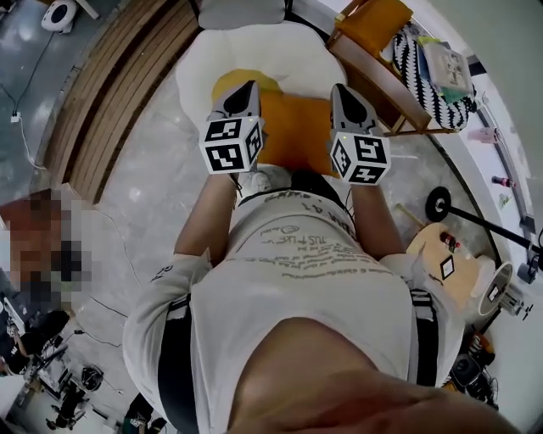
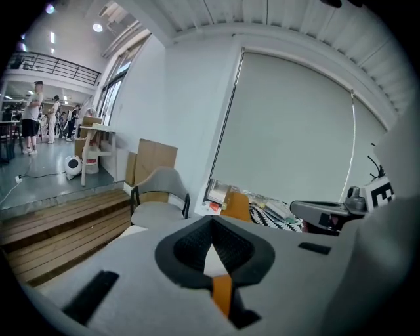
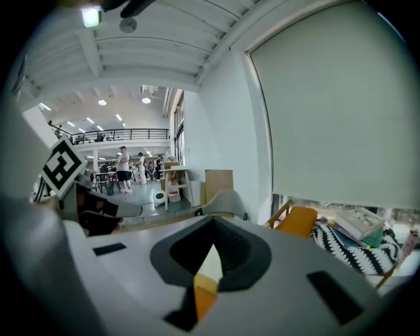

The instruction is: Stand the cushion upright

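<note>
Only head view shows whole orange cushion (image 1: 293, 127) on white seat (image 1: 254, 47), left gripper (image 1: 248, 86), right gripper (image 1: 341, 90) above its sides, jaws closed, empty

- The cushion (image 1: 293, 127) is plain orange and lies at the near edge of a cream-white seat (image 1: 254, 47).
- A yellow patch (image 1: 231, 82) shows at the cushion's far left corner.
- The left tongs (image 1: 251, 85) and the right tongs (image 1: 340, 87) are grey and black. Their cubes (image 1: 231, 144) are patterned in black-and-white squares.
- The person's T-shirt (image 1: 305, 271) is white with dark lettering, and the straps (image 1: 176, 356) over it are black.
- The floor (image 1: 144, 186) is mottled grey, and the steps (image 1: 119, 85) are brown wood.
- A chair (image 1: 373, 21) has an orange seat. The fabric (image 1: 417, 68) beside it bears a black-and-white zigzag.
</note>
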### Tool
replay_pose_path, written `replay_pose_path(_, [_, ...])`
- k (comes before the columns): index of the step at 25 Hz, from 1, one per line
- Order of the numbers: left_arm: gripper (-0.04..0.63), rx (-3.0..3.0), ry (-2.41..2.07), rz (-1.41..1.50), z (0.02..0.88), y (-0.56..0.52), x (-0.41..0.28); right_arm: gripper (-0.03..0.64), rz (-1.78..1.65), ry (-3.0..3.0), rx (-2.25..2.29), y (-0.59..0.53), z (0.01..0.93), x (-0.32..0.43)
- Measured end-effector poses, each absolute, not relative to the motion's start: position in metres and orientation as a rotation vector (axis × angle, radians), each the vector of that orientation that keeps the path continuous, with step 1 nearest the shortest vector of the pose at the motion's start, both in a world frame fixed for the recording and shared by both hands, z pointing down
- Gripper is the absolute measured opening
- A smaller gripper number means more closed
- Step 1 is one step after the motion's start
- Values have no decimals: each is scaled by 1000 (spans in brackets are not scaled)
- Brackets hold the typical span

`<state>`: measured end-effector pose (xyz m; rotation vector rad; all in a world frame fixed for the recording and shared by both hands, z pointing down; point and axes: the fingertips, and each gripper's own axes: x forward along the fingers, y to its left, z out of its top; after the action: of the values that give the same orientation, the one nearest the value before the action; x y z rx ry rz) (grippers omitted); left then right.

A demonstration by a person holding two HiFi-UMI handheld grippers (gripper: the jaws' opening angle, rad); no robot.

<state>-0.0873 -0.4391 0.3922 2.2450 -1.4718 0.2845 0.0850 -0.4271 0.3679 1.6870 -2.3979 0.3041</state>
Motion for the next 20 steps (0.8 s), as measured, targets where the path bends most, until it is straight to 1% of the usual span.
replay_pose_path(4, [21,2211,-1502,356,422,-459,-78,28,368,-2352,1610,-441,406,106])
replay_pose_path(9, [21,2099,-1536,465,484,-482,-78,28,428,-2286,1541,-465,465,138])
replay_pose_path(17, [23,1854,-1543,606,610,-490,-100,28,318,-2177,1310,-485,579,151])
replay_pose_path(20, [23,1819,-1514,642,667,-494,-106,28,356,-2159,1285,-488,628,156])
